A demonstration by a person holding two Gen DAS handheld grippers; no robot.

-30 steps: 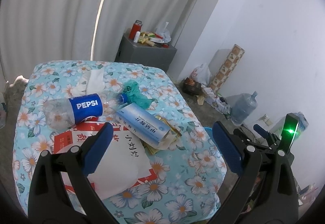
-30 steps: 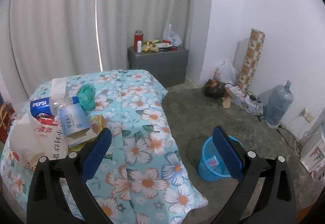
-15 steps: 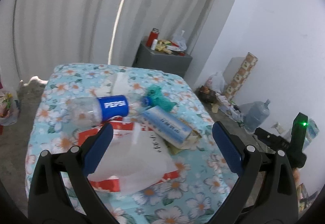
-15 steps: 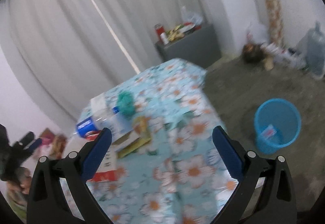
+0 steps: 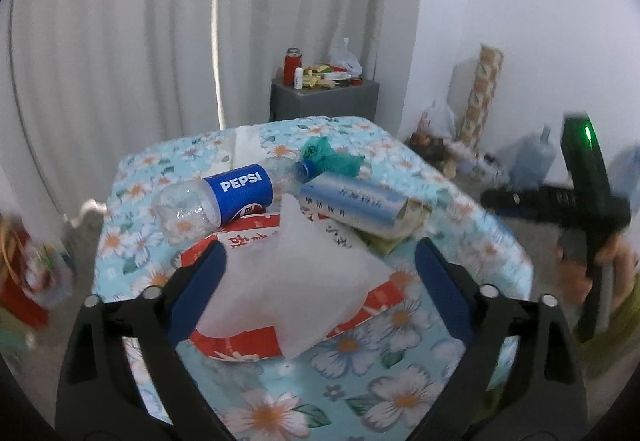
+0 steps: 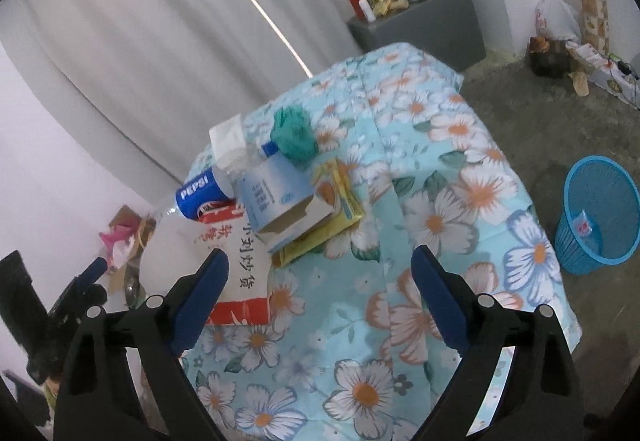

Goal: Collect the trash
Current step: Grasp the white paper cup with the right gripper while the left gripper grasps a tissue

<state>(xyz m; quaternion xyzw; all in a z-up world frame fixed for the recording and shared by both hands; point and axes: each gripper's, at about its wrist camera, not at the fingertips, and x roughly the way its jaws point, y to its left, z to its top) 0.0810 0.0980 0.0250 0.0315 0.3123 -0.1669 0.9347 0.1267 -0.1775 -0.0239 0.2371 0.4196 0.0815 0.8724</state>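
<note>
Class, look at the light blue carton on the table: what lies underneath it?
The light blue carton rests on a yellow packet and the edge of the red-and-white bag. Anything further beneath is covered.

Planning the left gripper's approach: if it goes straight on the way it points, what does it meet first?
Probably the white plastic bag lying on the red-and-white bag: it sits between the open left gripper's fingers, nearest the camera. Depth is unclear, but the Pepsi bottle lies further back.
</note>
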